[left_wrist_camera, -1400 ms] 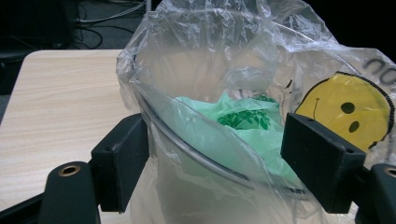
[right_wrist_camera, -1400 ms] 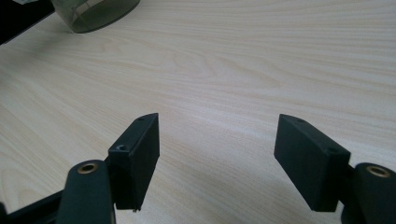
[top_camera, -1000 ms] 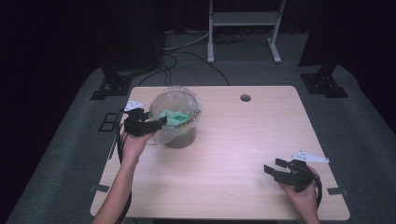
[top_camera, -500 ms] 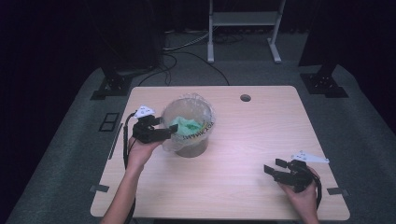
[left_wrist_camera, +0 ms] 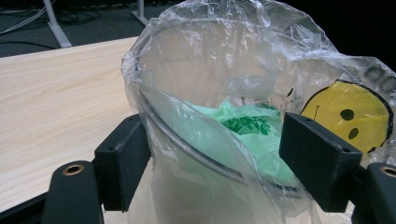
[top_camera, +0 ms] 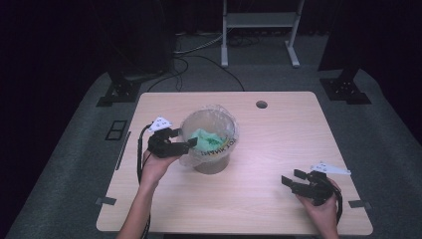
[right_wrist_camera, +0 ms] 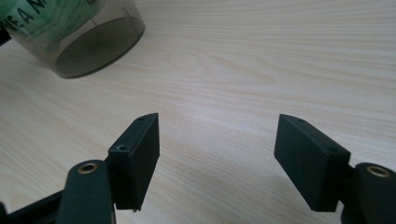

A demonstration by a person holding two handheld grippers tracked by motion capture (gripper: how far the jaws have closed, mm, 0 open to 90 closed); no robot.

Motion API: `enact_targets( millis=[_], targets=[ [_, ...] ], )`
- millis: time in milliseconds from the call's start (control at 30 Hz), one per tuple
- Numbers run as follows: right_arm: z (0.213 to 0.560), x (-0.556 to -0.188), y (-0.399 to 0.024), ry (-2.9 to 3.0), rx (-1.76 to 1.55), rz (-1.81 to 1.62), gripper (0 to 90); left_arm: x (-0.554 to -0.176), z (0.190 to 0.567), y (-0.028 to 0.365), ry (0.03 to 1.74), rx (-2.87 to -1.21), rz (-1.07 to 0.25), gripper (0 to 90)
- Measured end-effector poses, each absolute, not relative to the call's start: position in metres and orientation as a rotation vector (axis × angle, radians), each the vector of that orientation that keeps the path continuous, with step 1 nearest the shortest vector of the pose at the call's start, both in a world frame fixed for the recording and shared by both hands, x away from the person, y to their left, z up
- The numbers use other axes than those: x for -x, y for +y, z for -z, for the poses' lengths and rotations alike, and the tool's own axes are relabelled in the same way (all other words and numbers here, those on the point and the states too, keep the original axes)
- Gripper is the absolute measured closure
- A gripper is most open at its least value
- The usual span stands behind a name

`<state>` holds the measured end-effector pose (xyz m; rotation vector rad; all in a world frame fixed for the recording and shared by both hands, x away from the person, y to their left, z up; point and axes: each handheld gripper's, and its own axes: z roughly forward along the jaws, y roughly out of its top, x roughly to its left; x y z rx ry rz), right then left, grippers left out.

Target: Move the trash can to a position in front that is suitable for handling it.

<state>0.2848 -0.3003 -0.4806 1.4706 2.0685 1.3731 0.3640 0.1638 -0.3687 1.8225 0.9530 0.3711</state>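
Pale wood desk (top_camera: 278, 149) on grey carpet: from above, a clear bin (top_camera: 209, 144) with a plastic liner stands left of centre, the left tongs (top_camera: 189, 143) at its rim. Left gripper view: spread jaws straddle the liner (left_wrist_camera: 224, 70) and rim, green bag (left_wrist_camera: 243, 126) inside. Right gripper view: right tongs (right_wrist_camera: 217, 149) spread over bare desk.

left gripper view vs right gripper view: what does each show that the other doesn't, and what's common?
Left gripper view alone: the clear plastic liner draped over the bin's rim, green plastic inside, a yellow smiley print, and the left gripper with jaws apart on either side of the rim.

Right gripper view alone: the bin's round base resting on the table, and the right gripper open over bare wood.

Shared: the translucent bin, its liner with green print, and the light wooden table.
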Motion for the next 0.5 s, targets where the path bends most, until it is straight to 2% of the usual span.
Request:
enact_targets(
  millis=[500],
  targets=[
    [0.481,-0.284,-0.298,2.057,-1.479,-1.357,30.4,-0.349,0.372,0.167,0.879,-1.813,-0.298,28.0]
  ],
)
